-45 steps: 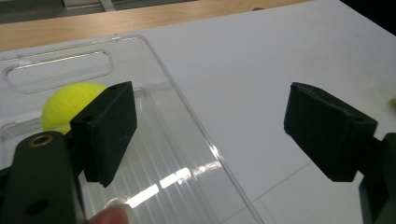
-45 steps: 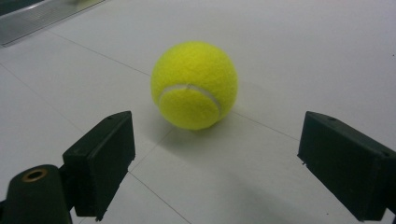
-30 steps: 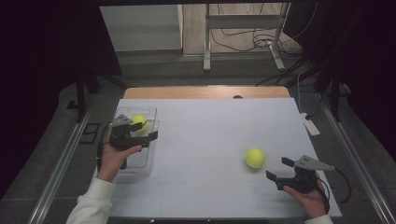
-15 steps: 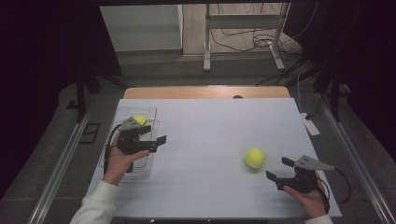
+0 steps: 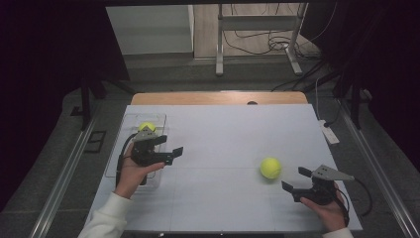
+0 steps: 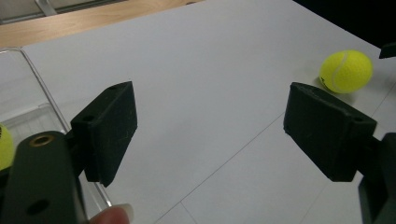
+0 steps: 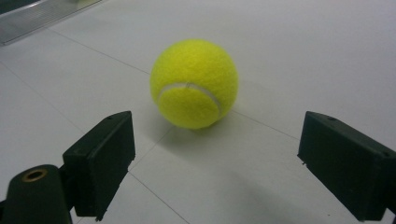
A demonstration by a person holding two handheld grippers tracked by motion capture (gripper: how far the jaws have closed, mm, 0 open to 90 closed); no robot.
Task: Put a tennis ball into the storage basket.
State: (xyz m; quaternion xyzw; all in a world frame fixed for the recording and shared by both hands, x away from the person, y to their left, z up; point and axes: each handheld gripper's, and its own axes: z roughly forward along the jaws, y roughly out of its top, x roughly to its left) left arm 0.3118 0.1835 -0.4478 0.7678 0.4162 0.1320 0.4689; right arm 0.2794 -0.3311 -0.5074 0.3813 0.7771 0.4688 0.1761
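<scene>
both grippers agape; ball (image 5: 270, 167) round, seam roughly crosswise.

You're in a lab-type recording space: white gridded surface (image 5: 223, 144), dark curtains (image 5: 44, 59) around, loose cables (image 5: 252, 42) on floor, metal stand (image 5: 257, 34) behind.

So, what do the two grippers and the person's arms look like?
Both the left gripper and the right gripper are black, with two blocky, flat-faced fingers. The right one carries a grey three-cornered plate and a thin black cable. The left arm wears a white sleeve.
</scene>
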